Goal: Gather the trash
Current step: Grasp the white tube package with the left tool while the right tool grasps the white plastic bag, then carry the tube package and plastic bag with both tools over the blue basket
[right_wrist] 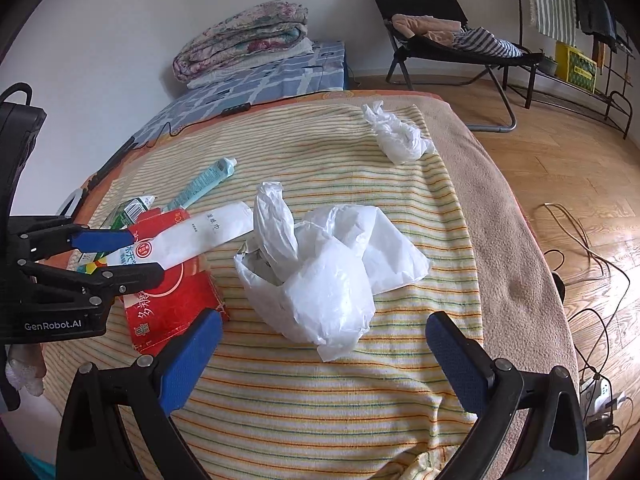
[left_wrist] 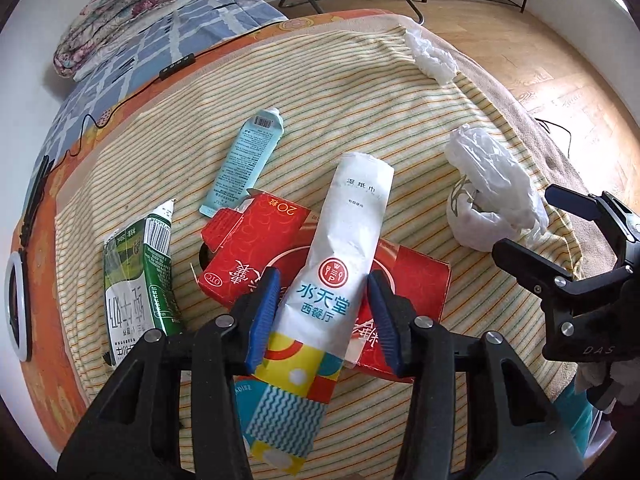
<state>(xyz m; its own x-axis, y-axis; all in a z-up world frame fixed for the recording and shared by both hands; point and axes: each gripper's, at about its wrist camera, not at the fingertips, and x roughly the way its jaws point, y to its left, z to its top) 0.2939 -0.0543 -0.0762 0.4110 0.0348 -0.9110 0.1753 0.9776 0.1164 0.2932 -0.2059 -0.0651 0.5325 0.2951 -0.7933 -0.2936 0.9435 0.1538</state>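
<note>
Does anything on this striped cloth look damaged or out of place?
Yes. The red box is torn open at one end and flattened. The green carton beside it is crushed. The white packet lies across the box, between the left gripper fingers.

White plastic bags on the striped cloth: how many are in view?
2. One crumpled plastic bag lies near the middle, in front of the open right claw; a smaller crumpled plastic bag sits at the cloth's far edge. None seems hidden.

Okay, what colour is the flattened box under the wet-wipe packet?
Red with white lettering; the flattened box shows best in the left wrist view, beneath the wet-wipe packet.
</note>
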